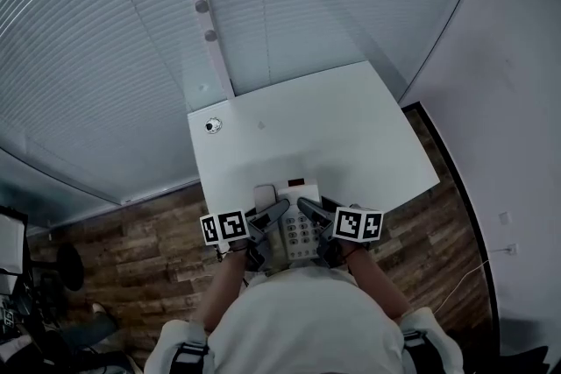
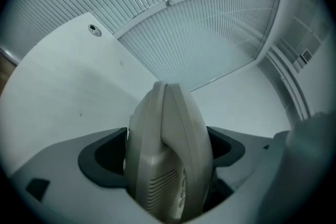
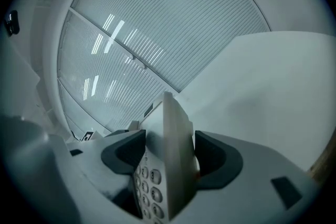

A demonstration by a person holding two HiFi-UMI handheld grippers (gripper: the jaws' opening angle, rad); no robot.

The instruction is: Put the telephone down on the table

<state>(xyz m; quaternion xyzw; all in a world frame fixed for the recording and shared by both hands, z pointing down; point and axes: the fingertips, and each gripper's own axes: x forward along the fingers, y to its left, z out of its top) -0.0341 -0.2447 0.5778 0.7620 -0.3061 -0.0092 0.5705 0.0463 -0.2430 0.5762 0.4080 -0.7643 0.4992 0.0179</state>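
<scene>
Telephone (image 1: 294, 228), a pale desk set with its handset (image 1: 266, 199) lying in the cradle, is held from both sides at the near edge of the white table (image 1: 351, 127), just ahead of the person's body in the head view. At left, the left gripper (image 1: 268, 218) clamps the handset side of the set; its own view shows the rounded end of the handset filling the gap, squeezed between the two dark pads (image 2: 100, 157). At centre, the keypad (image 1: 301, 234) faces up, with a small dark display (image 1: 295, 182) at the far end of the casing. At right, the right gripper (image 1: 313, 211) pinches the keypad side, and its own view shows the thin edge of the casing and rows of buttons (image 3: 149, 186) wedged between its jaws.

The set-down appears to be in hand but not finished. Both grippers grip the set, and no view settles whether its base touches the table or hangs just above it. The next move likely calls for bringing the set fully over the bare tabletop and lowering both sides together so it lands level. Both pairs of jaws should then open at once, so the handset does not tip off its cradle
</scene>
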